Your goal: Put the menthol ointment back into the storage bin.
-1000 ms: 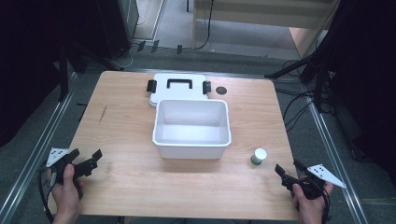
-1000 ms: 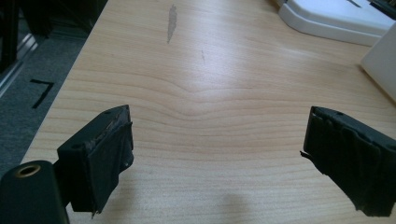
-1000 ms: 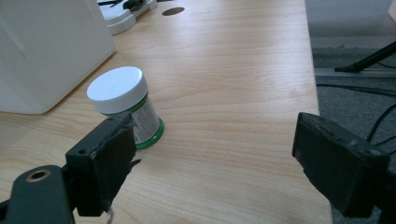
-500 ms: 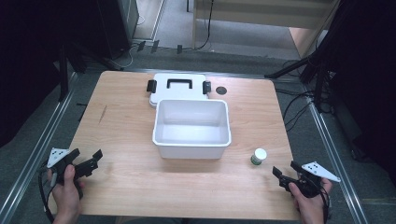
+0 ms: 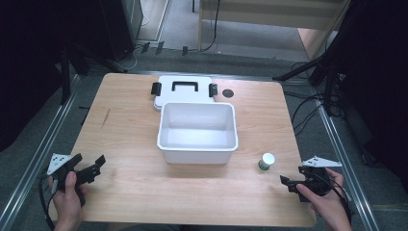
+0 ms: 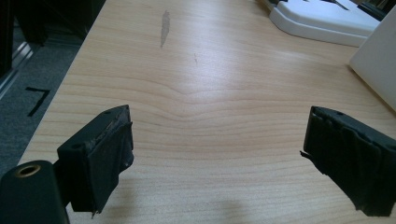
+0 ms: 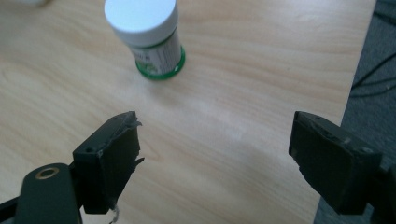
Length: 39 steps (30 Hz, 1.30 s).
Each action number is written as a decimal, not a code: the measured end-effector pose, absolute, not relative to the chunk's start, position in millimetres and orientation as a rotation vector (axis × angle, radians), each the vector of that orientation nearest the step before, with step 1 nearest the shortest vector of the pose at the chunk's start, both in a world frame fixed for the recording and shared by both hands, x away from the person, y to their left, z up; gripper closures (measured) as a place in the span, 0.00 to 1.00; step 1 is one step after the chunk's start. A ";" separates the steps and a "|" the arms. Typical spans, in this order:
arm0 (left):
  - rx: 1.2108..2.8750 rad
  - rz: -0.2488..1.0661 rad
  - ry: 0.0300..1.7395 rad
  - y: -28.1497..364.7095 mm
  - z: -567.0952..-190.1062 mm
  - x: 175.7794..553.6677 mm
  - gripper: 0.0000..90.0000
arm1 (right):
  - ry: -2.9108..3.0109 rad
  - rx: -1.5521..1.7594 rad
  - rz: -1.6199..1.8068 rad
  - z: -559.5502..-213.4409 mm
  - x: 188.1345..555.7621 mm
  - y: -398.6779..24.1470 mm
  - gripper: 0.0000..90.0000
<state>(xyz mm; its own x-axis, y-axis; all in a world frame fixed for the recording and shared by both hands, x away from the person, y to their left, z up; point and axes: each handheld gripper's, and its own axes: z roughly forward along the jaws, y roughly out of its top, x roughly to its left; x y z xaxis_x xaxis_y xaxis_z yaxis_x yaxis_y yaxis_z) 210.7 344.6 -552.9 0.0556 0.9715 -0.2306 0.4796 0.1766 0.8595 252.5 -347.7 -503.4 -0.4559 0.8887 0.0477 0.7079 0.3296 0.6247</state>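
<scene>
From above, my left tongs (image 5: 94,168) sit near the desk's (image 5: 130,192) corner on my left, jaws apart with nothing between them. My right tongs (image 5: 290,182) hover at the opposite corner, jaws pointing toward the small bottle (image 5: 266,161), which stands upright just ahead of them, a little to their left, not touching. Beyond it sits the white tub (image 5: 197,132), and behind that the lid (image 5: 183,90) with its black handle, partly covered by the tub's far rim. A small dark disc (image 5: 228,93) lies beside the lid; I cannot make out what it is. Since the earlier frames my right hand has shifted slightly inward and upward; the left tongs have stayed put, and the bottle has not moved.

In the left gripper view, my left tongs (image 6: 215,154) stand wide over bare wood. The tub (image 6: 379,65) is cut off at the right edge, the lid (image 6: 322,21) at the top.

In the right gripper view, my right tongs (image 7: 212,158) are fairly wide, having just been closing a little, with only desk between them. The bottle (image 7: 149,39) stands ahead and left of the jaws, its white cap clipped by the top edge, its label print too small to read.
</scene>
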 end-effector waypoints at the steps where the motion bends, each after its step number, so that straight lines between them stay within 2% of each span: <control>1: 1.435 0.693 1.559 344.6 -552.9 210.7 0.10 | 2.296 1.429 0.844 -503.4 252.5 -347.7 0.18; 6: 1.437 0.689 1.555 344.8 -553.0 209.6 0.10 | 2.476 1.440 0.588 -496.8 264.1 -336.1 0.17; 20: 1.452 0.689 1.517 343.5 -552.7 207.6 0.10 | 2.673 1.385 0.150 -486.7 291.9 -295.4 0.16; 29: 1.452 0.696 1.513 342.9 -552.7 207.4 0.10 | 2.652 1.406 0.072 -476.7 313.2 -274.1 0.17; 39: 1.449 0.686 1.510 343.3 -552.8 207.4 0.10 | 2.630 1.437 0.065 -475.3 337.8 -253.3 0.24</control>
